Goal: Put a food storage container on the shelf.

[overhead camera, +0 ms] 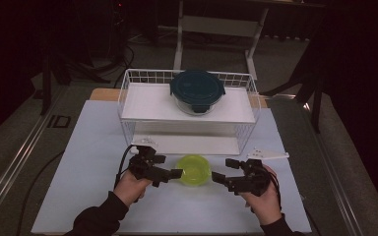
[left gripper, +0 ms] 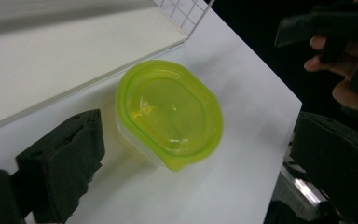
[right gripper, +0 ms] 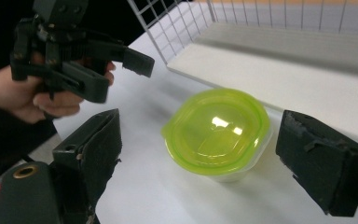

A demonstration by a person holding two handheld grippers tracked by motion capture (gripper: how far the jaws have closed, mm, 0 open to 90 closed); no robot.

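Note:
A small clear container with a lime-green lid [overhead camera: 193, 169] [left gripper: 170, 112] [right gripper: 219, 130] stands on the white table, just in front of the wire rack. My left gripper [overhead camera: 170, 166] [left gripper: 203, 140] hovers at its left side, jaws open and nothing between the pads. My right gripper [overhead camera: 225, 170] [right gripper: 203, 135] is at the container's right side, also open and holding nothing. Each gripper's camera looks down on the green lid from a short way off. The left gripper [right gripper: 121, 77] appears again at the upper left of the right gripper view, and the right gripper [left gripper: 326, 28] at the upper right of the left gripper view.
A white wire rack [overhead camera: 128, 98] with two white shelves stands behind the container. A round glass container with a dark teal lid [overhead camera: 197, 91] sits on its upper shelf. A small white bracket [overhead camera: 270, 155] lies right of the rack. The white tabletop [overhead camera: 93, 162] ends at grey floor.

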